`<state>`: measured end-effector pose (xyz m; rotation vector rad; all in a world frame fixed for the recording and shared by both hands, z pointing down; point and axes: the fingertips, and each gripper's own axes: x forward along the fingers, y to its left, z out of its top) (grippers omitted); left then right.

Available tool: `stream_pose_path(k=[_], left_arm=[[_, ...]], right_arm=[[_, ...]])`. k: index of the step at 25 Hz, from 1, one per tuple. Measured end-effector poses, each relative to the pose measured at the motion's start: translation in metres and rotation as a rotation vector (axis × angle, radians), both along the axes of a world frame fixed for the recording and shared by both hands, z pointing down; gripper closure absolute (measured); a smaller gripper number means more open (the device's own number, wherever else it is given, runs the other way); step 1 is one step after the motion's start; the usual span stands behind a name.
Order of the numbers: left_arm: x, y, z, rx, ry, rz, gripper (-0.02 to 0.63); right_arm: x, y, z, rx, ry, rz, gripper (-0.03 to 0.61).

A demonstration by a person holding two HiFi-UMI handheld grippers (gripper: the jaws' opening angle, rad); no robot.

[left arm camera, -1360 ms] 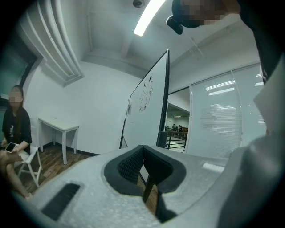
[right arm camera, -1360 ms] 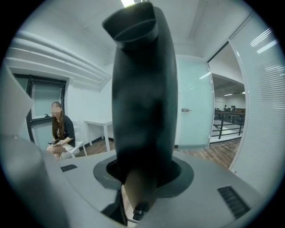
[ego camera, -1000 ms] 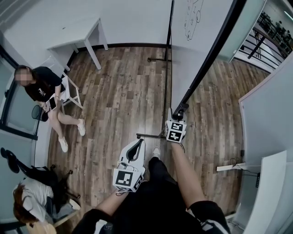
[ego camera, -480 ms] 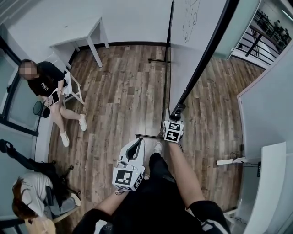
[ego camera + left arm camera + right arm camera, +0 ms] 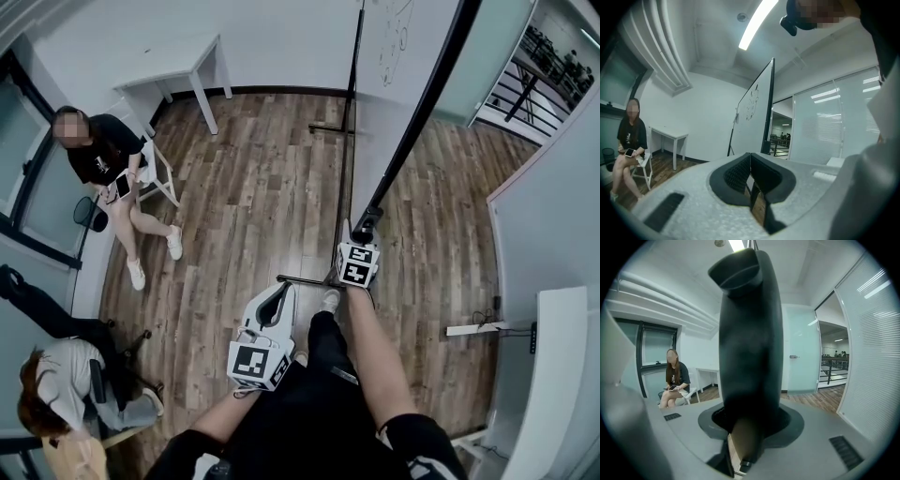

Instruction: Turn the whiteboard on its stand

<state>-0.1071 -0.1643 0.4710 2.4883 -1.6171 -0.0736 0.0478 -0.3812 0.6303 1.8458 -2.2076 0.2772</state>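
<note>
In the head view the whiteboard (image 5: 386, 112) stands edge-on, its black frame (image 5: 419, 108) running from the top right down to my right gripper (image 5: 366, 228). That gripper is shut on the frame's lower end. In the right gripper view the black frame (image 5: 747, 333) fills the gap between the jaws. My left gripper (image 5: 279, 295) hangs low beside the person's legs, apart from the board, jaws shut with nothing between them. The left gripper view shows the whiteboard (image 5: 753, 117) ahead with drawings on it.
The stand's floor bars (image 5: 305, 278) lie on the wood floor under the board. A person sits on a white chair (image 5: 112, 164) at the left, near a white table (image 5: 178, 70). Another person (image 5: 56, 394) sits at the bottom left. White panels (image 5: 553, 216) stand at the right.
The frame's far end has swung slightly left in the head view while the right gripper stays clamped on it. The left gripper has hardly moved.
</note>
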Motion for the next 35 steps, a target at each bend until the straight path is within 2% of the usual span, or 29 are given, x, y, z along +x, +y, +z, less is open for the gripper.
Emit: stream_pose_path(k=[4, 10, 22, 35], left_arm=[[-0.012, 0.023, 0.0, 0.011, -0.012, -0.007, 0.597], [-0.016, 0.041, 0.003, -0.023, -0.014, 0.009, 0.597], [0.005, 0.064, -0.012, -0.003, -0.001, 0.041, 0.597], [0.026, 0.132, -0.011, -0.022, -0.008, 0.018, 0.597]], right_arm=[[0.002, 0.008, 0.0, 0.005, 0.002, -0.004, 0.426], [0.005, 0.017, 0.0, -0.005, 0.007, 0.007, 0.426], [0.018, 0.067, -0.003, 0.026, 0.016, -0.001, 0.426], [0.034, 0.13, -0.001, 0.015, 0.027, -0.01, 0.426]])
